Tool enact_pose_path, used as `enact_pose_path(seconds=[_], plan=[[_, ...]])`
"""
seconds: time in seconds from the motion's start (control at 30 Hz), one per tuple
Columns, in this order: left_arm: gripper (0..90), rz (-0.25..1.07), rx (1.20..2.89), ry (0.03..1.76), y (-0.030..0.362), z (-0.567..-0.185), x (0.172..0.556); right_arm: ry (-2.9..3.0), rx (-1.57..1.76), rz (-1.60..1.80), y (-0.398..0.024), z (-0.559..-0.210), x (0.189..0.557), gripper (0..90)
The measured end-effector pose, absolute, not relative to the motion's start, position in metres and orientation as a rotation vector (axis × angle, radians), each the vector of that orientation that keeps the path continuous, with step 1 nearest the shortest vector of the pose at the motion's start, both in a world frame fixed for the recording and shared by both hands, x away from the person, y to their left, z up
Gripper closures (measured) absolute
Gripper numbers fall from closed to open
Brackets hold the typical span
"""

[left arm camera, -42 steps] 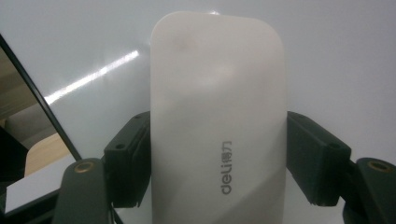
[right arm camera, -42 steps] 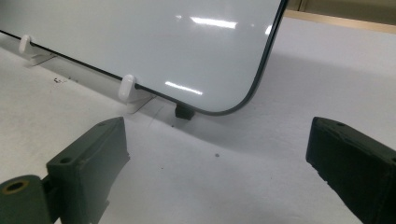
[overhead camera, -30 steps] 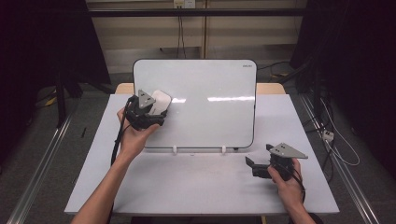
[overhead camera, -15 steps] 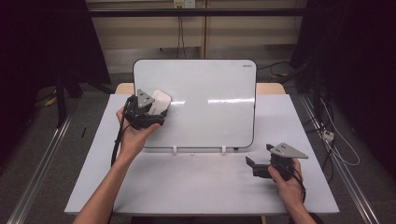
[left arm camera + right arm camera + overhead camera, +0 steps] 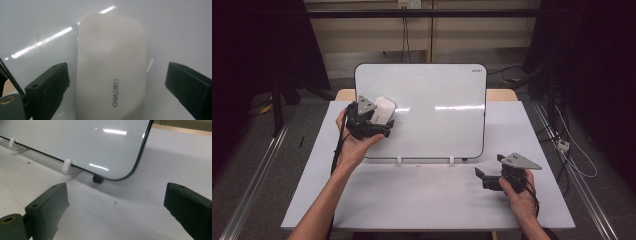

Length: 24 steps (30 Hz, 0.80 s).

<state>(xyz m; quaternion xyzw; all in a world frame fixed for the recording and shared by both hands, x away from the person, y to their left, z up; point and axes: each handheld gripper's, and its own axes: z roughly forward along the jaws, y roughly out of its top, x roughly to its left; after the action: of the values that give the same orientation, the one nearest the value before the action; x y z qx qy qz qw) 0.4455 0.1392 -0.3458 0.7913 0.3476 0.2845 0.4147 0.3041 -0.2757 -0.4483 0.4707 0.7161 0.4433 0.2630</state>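
The left hand [image 5: 354, 145] reaches forward, forearm stretched over the surface [image 5: 412, 200], holding the left gripper [image 5: 374, 120] raised against the whiteboard [image 5: 437, 110]. Its jaws are spread wide, and the white eraser [image 5: 384, 107] sits between them on the board face, touching neither jaw. The left gripper view brings the eraser [image 5: 111, 75] close, lying lengthwise between the jaws with a gap on each side and grey lettering near its close end.

The right hand [image 5: 519, 192] rests low, holding the right gripper [image 5: 487, 177] just above the surface, jaws spread and empty. Ahead of those jaws the right gripper view shows the whiteboard's rounded lower corner [image 5: 120, 176], a white clip [image 5: 67, 167] and a small black foot [image 5: 98, 179].
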Motion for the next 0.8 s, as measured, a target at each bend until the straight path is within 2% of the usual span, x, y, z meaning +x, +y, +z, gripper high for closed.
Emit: enact_pose_path(seconds=[0.37, 0.57, 0.8], plan=[[4.2, 0.662, 1.936, 0.840, 0.141, -0.337, 0.436, 1.926, 1.289, 1.202, -0.277, -0.448, 0.302, 5.7], [3.7, 0.685, 1.957, 0.785, 0.135, -0.330, 0.419, 1.925, 1.281, 1.197, -0.276, -0.447, 0.302, 5.7], [4.3, 0.628, 1.986, 0.779, 0.136, -0.335, 0.406, 1.920, 1.281, 1.202, -0.276, -0.446, 0.301, 5.8]])
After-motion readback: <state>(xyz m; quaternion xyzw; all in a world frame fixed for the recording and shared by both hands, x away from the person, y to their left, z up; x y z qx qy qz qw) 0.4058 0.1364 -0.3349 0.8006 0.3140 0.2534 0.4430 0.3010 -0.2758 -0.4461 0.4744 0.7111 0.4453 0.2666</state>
